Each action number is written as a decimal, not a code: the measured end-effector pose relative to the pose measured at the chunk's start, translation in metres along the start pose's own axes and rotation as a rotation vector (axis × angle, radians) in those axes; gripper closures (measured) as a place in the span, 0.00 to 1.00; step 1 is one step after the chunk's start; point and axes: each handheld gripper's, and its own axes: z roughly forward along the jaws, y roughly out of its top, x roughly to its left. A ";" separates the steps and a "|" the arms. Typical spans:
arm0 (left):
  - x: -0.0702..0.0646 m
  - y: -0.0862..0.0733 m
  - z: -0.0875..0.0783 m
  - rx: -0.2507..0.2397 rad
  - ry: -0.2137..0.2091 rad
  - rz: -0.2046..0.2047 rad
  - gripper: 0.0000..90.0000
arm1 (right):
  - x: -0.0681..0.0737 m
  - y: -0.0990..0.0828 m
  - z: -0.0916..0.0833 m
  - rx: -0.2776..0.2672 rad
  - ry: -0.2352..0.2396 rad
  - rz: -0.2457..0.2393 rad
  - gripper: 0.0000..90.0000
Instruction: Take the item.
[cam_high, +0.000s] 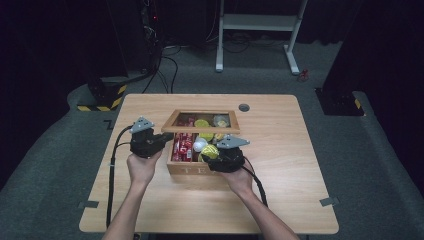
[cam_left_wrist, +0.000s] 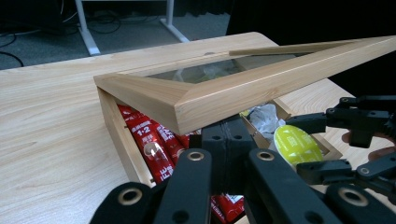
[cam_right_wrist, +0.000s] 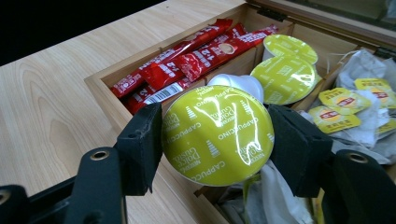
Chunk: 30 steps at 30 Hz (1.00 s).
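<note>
A wooden tea box (cam_high: 192, 170) stands mid-table with its glass-paned lid (cam_high: 200, 129) half raised. My left gripper (cam_high: 167, 137) is shut, its tips (cam_left_wrist: 228, 135) tucked under the lid's (cam_left_wrist: 224, 95) front corner from the left. My right gripper (cam_high: 212, 154) is shut on a yellow-green coffee capsule (cam_right_wrist: 217, 135), held lid-up between both pads (cam_right_wrist: 140, 149) just above the box's front compartments. Inside lie red sachets (cam_right_wrist: 187, 60), two more green capsules (cam_right_wrist: 285, 77), a white capsule (cam_high: 200, 145) and yellow-tagged tea bags (cam_right_wrist: 345, 107).
The table (cam_high: 280, 200) has a round cable grommet (cam_high: 244, 107) behind the box. A white desk frame (cam_high: 260, 22) and cables stand on the floor beyond. A yellow-and-black striped block (cam_high: 102, 97) sits off the far left corner.
</note>
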 end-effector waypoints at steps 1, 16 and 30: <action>0.000 0.000 0.000 0.000 -0.002 -0.003 1.00 | -0.001 0.000 -0.001 -0.004 -0.001 0.001 0.43; 0.000 0.000 0.001 0.002 -0.008 -0.003 1.00 | -0.014 -0.003 -0.017 0.001 -0.029 0.025 0.43; 0.001 0.000 -0.001 0.003 -0.013 -0.002 1.00 | -0.029 -0.008 -0.031 0.001 -0.037 0.048 0.43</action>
